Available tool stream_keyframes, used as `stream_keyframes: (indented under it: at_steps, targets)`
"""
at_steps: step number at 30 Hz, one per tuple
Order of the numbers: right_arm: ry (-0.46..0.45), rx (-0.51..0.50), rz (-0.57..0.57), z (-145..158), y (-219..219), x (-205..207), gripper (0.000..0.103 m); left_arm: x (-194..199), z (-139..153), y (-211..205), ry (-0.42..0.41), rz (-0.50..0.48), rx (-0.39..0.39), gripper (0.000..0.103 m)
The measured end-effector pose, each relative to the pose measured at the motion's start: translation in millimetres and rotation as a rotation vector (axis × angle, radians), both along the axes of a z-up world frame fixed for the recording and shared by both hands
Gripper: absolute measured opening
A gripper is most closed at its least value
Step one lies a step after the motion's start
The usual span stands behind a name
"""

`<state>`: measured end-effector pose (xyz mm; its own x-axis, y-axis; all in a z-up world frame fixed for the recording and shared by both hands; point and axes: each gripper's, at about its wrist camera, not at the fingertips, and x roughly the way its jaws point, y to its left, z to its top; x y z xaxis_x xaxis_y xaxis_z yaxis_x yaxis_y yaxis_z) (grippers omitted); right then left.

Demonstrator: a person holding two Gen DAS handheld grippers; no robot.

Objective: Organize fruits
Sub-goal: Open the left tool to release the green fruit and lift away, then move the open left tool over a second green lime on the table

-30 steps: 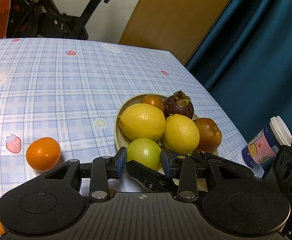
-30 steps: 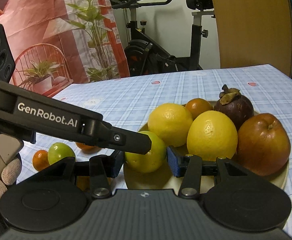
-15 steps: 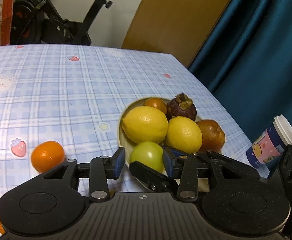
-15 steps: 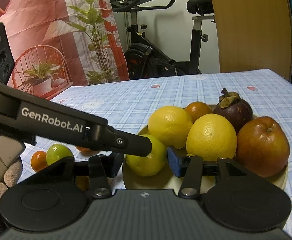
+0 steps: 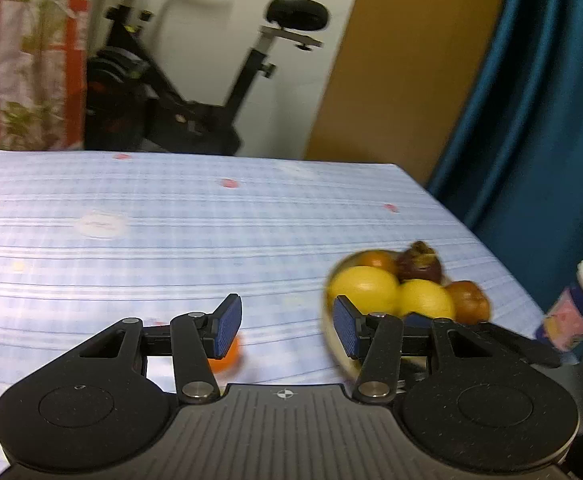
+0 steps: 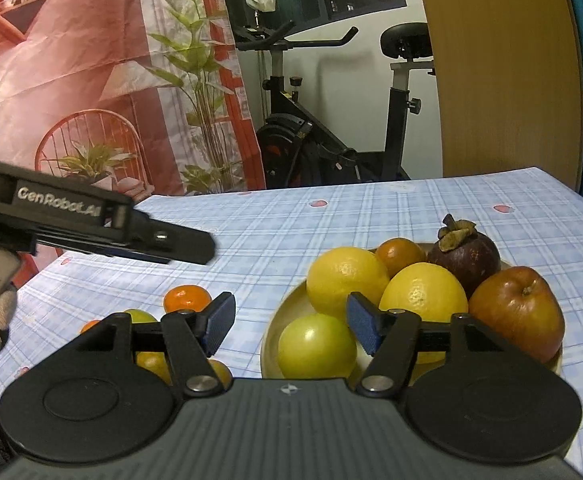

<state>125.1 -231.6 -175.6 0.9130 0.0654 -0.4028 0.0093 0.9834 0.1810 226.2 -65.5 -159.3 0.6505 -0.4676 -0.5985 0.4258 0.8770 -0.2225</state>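
1. The left gripper [image 5: 287, 328] is released, nothing between its jaws, which have just been opening.
2. The right gripper [image 6: 289, 322] is likewise released and widening, just before the green fruit [image 6: 315, 346].
3. That fruit lies in the plate [image 6: 275, 320] on the tabletop [image 6: 283, 224].

Both cameras ride low behind their own fingers, looking across the worktop [image 6: 431, 208] toward the far exercise bike [image 6: 331, 132]. The left wrist view (badly blurred) sits further back, with the plate [image 5: 333, 344] of fruit off to its right. The right wrist view is close over the plate [image 6: 275, 320], and the left gripper's arm crosses its left side. Both views share the plate, the worktop [image 5: 171, 240] and the bike [image 5: 195, 92].
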Motion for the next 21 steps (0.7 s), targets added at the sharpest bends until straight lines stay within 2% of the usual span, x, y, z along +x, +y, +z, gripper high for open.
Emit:
stream_keyframes:
  at_steps: [4,10,21]
  targets:
    - [-0.002,0.002,0.009,0.1,-0.4,-0.7,0.065,-0.2,3.6,22.1,-0.017,0.072,0.019,0.053]
    - [-0.002,-0.001,0.02,0.5,3.4,-1.1,0.065,0.3,6.2,55.0,-0.015,0.161,0.007,0.053]
    - [-0.006,-0.028,0.035,0.5,8.1,-1.4,0.066,0.2,-1.6,64.1,0.021,0.167,-0.017,0.053]
